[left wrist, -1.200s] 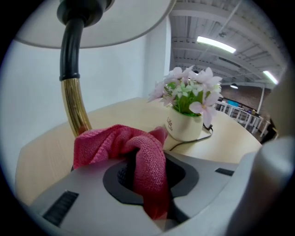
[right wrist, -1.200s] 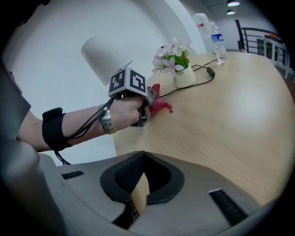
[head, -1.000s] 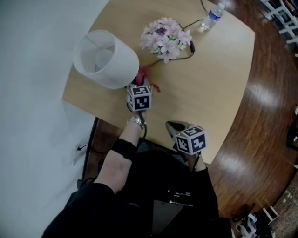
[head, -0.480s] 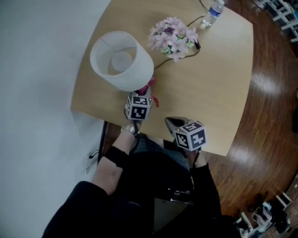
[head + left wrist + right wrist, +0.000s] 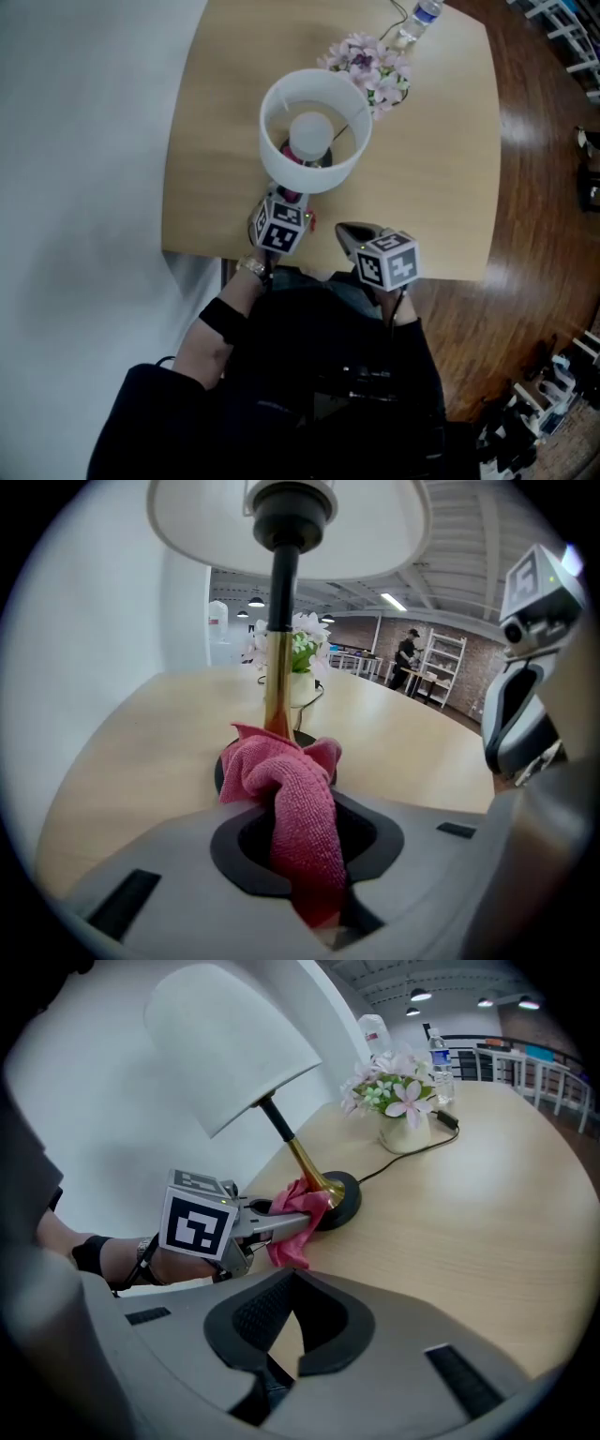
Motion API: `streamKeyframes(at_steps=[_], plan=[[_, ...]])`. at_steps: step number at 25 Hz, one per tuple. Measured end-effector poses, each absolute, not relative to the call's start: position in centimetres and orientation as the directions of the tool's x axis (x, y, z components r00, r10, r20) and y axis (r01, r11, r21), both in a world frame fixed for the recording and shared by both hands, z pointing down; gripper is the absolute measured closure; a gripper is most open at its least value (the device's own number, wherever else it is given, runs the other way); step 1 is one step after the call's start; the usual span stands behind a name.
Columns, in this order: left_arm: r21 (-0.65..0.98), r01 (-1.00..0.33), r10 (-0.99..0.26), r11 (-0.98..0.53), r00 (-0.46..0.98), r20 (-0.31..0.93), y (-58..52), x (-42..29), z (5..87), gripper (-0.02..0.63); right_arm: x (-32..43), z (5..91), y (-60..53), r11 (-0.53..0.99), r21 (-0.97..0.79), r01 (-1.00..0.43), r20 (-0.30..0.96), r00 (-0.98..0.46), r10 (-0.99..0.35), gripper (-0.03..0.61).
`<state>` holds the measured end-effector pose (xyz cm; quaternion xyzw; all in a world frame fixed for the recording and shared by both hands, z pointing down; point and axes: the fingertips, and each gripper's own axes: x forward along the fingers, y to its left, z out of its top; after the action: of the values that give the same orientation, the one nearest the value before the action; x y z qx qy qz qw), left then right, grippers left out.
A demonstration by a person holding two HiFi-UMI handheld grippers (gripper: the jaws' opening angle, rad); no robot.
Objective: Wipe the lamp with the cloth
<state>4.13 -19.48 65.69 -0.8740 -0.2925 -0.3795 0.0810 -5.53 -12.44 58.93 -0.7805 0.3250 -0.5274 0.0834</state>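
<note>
Site: a pale wooden table (image 5: 450, 141) set against a white wall, dark wood floor to the right, and an open workshop hall beyond.

Landmark: the lamp base (image 5: 342, 1199), a dark round disc. All positions are given from it.

- The lamp (image 5: 314, 131) stands on the table. Its brass stem (image 5: 277, 658) rises from the middle of the base to the white shade (image 5: 225, 1044), so the long axis runs vertically with the shade's open mouth facing up.
- The cloth (image 5: 295, 808) is pink and pinched between the jaws of the left gripper (image 5: 286, 199), which stand narrow and closed on it. Its free end is bunched over the near rim of the base, at the foot of the stem, and appears to touch there.
- The left gripper lies on the person's side of the base and points down and forward at it. It is the nearer tool.
- The right gripper (image 5: 347, 234) has its jaws together with nothing between them. It is at the near table edge, to the right of the base and clear of it.
- A pot of flowers (image 5: 370, 66) and a bottle (image 5: 417, 19) stand beyond the base, with the cord (image 5: 403, 1162) trailing towards them.

Assessment: the stem lies directly ahead of the cloth. Wiping along it would call for travel up the vertical axis, beneath the overhanging shade.
</note>
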Motion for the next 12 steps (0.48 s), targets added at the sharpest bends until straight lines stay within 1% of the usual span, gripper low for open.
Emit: streamKeyframes(at_steps=[7,12], plan=[[0.158,0.626,0.516,-0.763,0.444,0.732,-22.0,4.1,66.5,0.525,-4.7,58.8,-15.9,-0.809,-0.426,-0.406,0.798,0.252,-0.547,0.574],[0.199,0.684,0.570,-0.702,0.371,0.733,-22.0,4.8,68.1,0.525,-4.9,60.4,-17.1,-0.807,-0.437,-0.397,0.808,0.221,-0.546,0.574]])
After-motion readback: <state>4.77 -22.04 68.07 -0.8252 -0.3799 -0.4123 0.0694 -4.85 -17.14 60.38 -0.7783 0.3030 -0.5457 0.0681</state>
